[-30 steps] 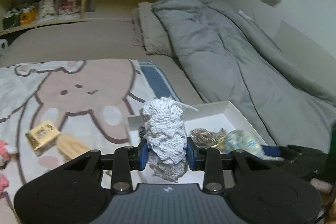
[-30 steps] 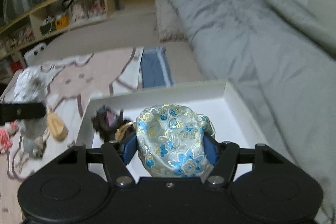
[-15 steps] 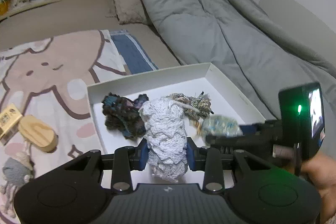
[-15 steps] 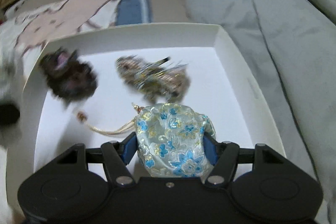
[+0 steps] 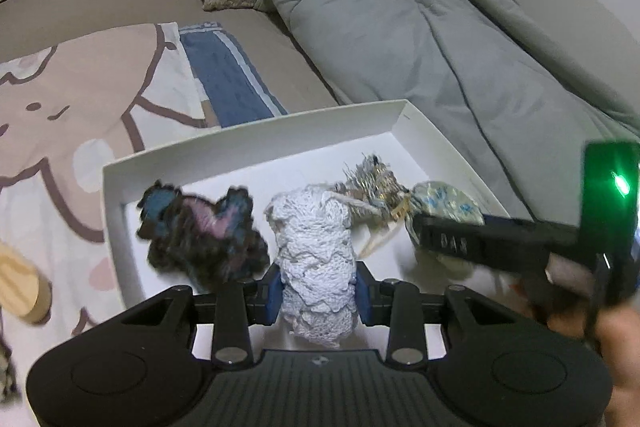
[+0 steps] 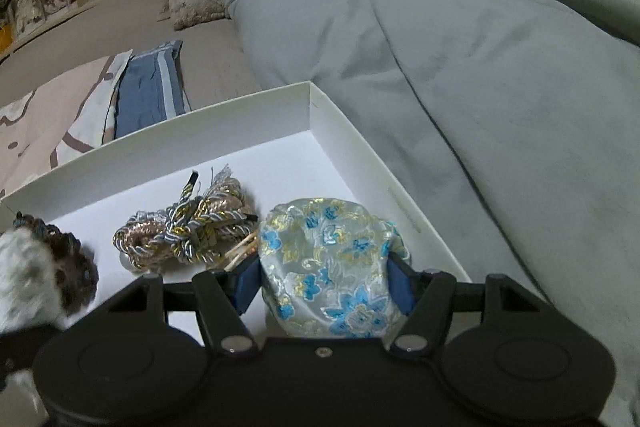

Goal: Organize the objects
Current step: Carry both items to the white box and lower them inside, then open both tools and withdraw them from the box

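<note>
A bed fills both views: a taupe sheet, a rumpled grey duvet point(image 5: 400, 39) toward one o'clock, a cartoon-print blanket point(image 5: 80, 107) toward ten o'clock, and a shallow white box point(image 5: 256, 147) lying open at the centre.

The left gripper point(image 5: 316, 287) is clamped narrowly on a white crocheted bundle point(image 5: 316, 259), its blue pads pressing both flanks; the bundle stands upright between them, lacy and ruffled, above the near edge of the box.

The right gripper point(image 6: 324, 283) is closed at a wider spread on a brocade pouch point(image 6: 328, 267), pads pressed into its sides. The pouch is pale silvery fabric with blue flowers and gold thread, plump and rounded, at the box's near right corner, toward five o'clock of the box floor.

Inside the box, a tangle of gold and silver twisted cord point(image 6: 192, 231) lies just beside the pouch at its nine o'clock. A dark crocheted piece point(image 5: 204, 227) with blue and pink patches lies in the box's left part. A wooden oval point(image 5: 24, 287) rests on the blanket outside the box, at eight o'clock.
</note>
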A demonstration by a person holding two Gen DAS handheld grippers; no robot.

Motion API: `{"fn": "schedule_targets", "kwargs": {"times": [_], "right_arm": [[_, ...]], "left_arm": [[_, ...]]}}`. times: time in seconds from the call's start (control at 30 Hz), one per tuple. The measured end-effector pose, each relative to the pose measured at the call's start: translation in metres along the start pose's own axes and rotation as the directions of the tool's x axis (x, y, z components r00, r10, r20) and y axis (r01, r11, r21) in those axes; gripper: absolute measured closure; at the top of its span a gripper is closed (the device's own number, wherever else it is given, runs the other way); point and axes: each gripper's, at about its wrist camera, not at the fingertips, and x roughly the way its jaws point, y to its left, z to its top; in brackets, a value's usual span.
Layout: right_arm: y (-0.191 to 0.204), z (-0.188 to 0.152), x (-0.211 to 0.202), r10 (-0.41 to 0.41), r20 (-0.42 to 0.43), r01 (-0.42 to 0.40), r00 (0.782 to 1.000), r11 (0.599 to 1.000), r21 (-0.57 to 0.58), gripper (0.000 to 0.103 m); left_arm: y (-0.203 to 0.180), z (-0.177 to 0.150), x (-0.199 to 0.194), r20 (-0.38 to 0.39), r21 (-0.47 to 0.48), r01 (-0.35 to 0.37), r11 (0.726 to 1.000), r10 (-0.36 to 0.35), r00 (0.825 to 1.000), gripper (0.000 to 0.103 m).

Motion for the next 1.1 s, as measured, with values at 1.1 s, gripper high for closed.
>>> {"fn": "schedule_targets", "kwargs": {"times": [1.1], "right_arm": [[-0.009,-0.002,-0.042,0.018,0.025,-0.018,1.000,1.000,-0.002,0.020]], "left_arm": [[0.013,0.021,-0.010,0.037,-0.030,-0.133,0.991,0.134,0.990,0.035]]}}
